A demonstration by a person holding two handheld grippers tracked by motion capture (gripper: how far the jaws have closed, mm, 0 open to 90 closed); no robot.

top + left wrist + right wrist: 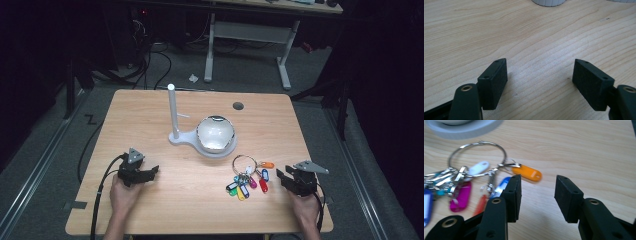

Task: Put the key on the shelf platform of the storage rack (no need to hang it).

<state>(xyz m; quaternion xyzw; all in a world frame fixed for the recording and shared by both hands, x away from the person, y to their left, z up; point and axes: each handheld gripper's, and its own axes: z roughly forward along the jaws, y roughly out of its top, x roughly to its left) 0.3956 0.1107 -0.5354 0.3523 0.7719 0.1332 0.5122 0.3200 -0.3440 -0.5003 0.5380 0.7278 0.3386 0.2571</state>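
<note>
Apparently the step in hand was the approach to the key ring (pixel 244 163), a steel loop with coloured tags that lay flat on the bench (pixel 150 210) at about five o'clock from the bowl (pixel 215 132). The right hand-held gripper (pixel 285 178) sat just beside the tags, at three o'clock from them; in the right gripper view its jaws stood partly apart with only bare wood between them, and the orange tag (pixel 527 172) lay just ahead of its left pad, not gripped. The left hand-held gripper (pixel 540 75) rested wide open over bare bench at seven o'clock from the white stand (pixel 174 117), holding nothing. I judged the next move called for sliding the right jaws toward nine o'clock so that a tag or the loop came between the pads before closing. The bowl on its white base looked shiny and, as far as I could tell, empty
</note>
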